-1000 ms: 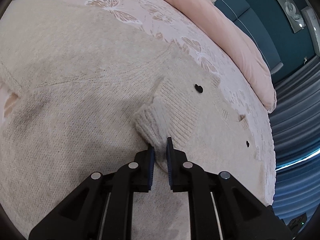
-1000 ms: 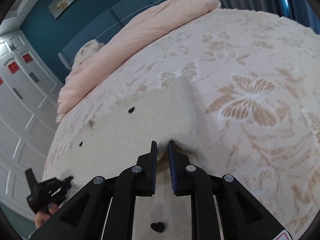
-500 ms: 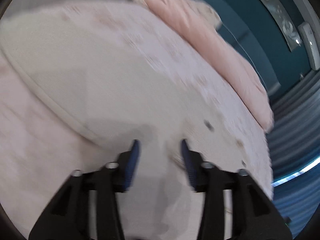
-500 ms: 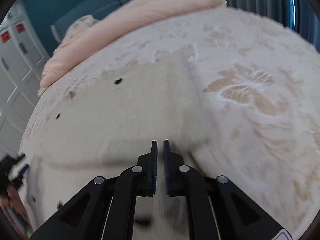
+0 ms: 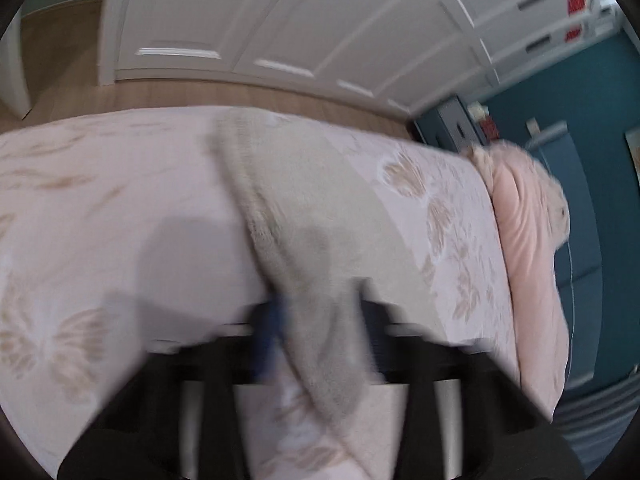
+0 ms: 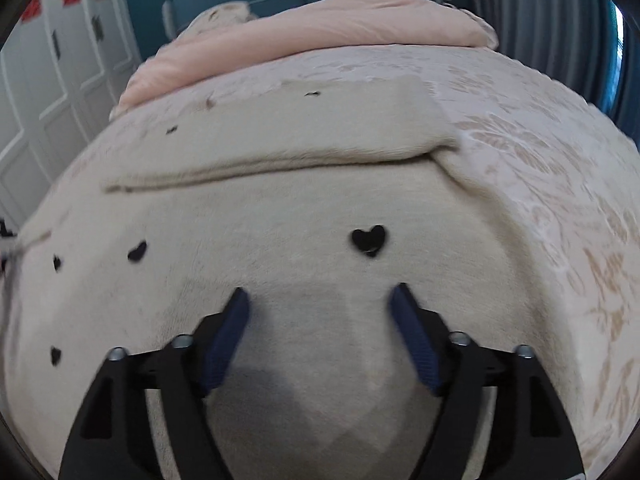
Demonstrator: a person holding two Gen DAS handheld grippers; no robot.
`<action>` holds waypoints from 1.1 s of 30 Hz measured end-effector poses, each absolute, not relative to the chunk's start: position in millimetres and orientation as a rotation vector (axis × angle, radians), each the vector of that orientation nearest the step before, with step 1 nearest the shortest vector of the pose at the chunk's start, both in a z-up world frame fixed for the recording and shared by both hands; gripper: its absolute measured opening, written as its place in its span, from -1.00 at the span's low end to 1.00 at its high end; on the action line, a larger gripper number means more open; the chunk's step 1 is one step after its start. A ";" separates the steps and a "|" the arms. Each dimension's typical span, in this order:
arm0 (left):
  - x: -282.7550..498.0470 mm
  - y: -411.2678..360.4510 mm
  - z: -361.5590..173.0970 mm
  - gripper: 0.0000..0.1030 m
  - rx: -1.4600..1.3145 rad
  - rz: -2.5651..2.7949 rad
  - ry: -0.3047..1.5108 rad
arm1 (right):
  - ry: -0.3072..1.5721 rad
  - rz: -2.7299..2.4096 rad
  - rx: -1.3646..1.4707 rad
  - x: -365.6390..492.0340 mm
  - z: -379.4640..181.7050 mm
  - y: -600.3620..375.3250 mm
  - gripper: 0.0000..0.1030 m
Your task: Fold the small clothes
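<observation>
A small beige knit cardigan (image 6: 304, 208) with black heart buttons (image 6: 369, 239) lies on the bed, one part folded over the body along a crease (image 6: 280, 168). My right gripper (image 6: 320, 300) is open and empty just above the cardigan's near part. In the blurred left wrist view a strip of the same cardigan (image 5: 304, 216) runs across the bed and between my left gripper's (image 5: 320, 320) fingers, which stand wide apart and hold nothing.
The bed has a pink bedspread with butterfly patterns (image 5: 88, 208) (image 6: 560, 168). A pink duvet (image 6: 320, 36) lies at the head. White wardrobe doors (image 5: 320, 28) and wooden floor (image 5: 60, 52) are beyond the bed edge. A teal wall (image 5: 592, 92) stands behind.
Both grippers have let go of the cardigan and opened. The carried part now lies folded over the body. The left gripper has swung round towards the wardrobe side; the right has drawn back.
</observation>
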State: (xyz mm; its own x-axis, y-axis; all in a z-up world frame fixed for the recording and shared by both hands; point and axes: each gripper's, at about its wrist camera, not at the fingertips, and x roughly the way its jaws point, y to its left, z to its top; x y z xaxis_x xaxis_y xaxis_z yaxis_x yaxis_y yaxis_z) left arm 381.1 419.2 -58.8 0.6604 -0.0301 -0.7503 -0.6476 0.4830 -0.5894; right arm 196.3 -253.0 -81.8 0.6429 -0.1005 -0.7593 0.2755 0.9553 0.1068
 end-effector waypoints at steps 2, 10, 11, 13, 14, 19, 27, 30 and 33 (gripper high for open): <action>386.7 408.5 -42.0 -0.81 -0.962 0.421 0.767 | 0.851 -0.201 0.211 197.8 -83.6 -251.2 0.58; 394.6 206.6 105.0 -0.84 -0.503 -0.100 0.631 | 0.827 -0.161 0.259 192.8 -87.3 -258.9 0.68; 391.7 172.4 112.7 -0.84 -0.474 -0.171 0.636 | 0.825 -0.153 0.268 192.6 -87.0 -260.2 0.68; 382.4 97.2 115.0 -0.80 -0.437 -0.319 0.684 | 0.818 -0.141 0.288 191.0 -87.2 -262.0 0.69; 377.2 66.4 109.0 -0.76 -0.428 -0.370 0.717 | 0.814 -0.135 0.298 190.1 -87.2 -263.1 0.69; 339.0 -55.5 11.2 -0.12 -0.381 -0.466 0.994 | 0.799 -0.113 0.335 186.9 -86.3 -266.9 0.69; 322.9 20.2 -31.0 0.02 -0.593 -0.339 1.046 | 0.799 -0.085 0.418 192.0 -70.6 -277.4 0.68; 348.9 81.1 -23.3 0.11 -0.715 -0.216 1.007 | 0.759 -0.074 0.479 218.3 -48.3 -285.1 0.69; 365.7 116.1 -42.0 0.10 -0.888 -0.131 1.012 | 0.748 -0.050 0.528 269.7 -29.7 -289.8 0.68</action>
